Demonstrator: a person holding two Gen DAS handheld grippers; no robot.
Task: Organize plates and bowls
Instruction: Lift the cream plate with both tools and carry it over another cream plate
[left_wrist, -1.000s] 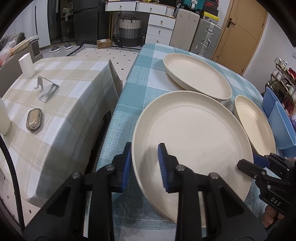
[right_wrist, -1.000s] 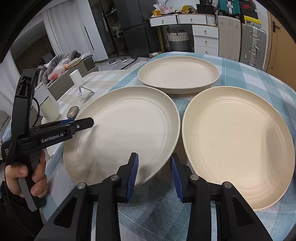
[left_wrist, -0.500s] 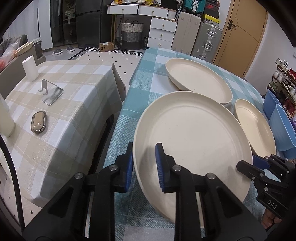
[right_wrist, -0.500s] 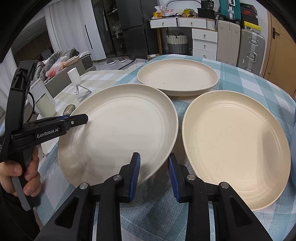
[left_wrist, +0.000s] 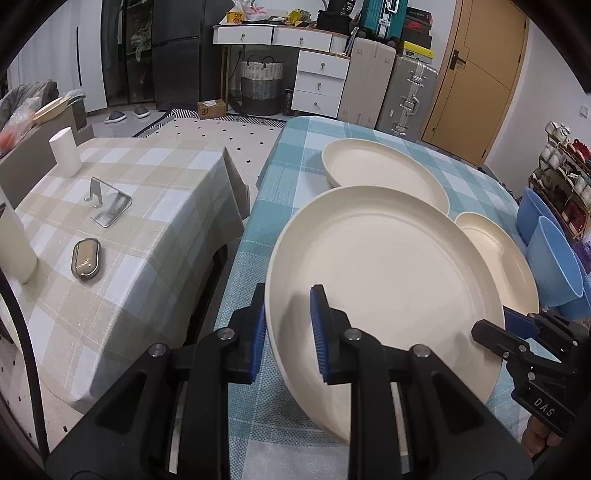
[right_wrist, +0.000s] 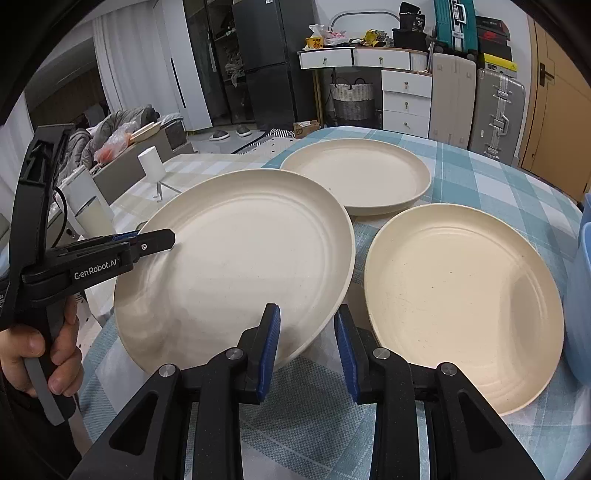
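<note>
Left gripper clamped on rim of large round cream plate, plate tilted above teal checked tablecloth, right gripper parted, holding nothing.

Round table with a teal plaid cloth fills the middle and right of both frames. Sitting on it: a deep cream plate toward the top, a flatter cream plate at right, and blue bowls at the right edge. The big plate at center looks tilted, its left rim raised.
</note>
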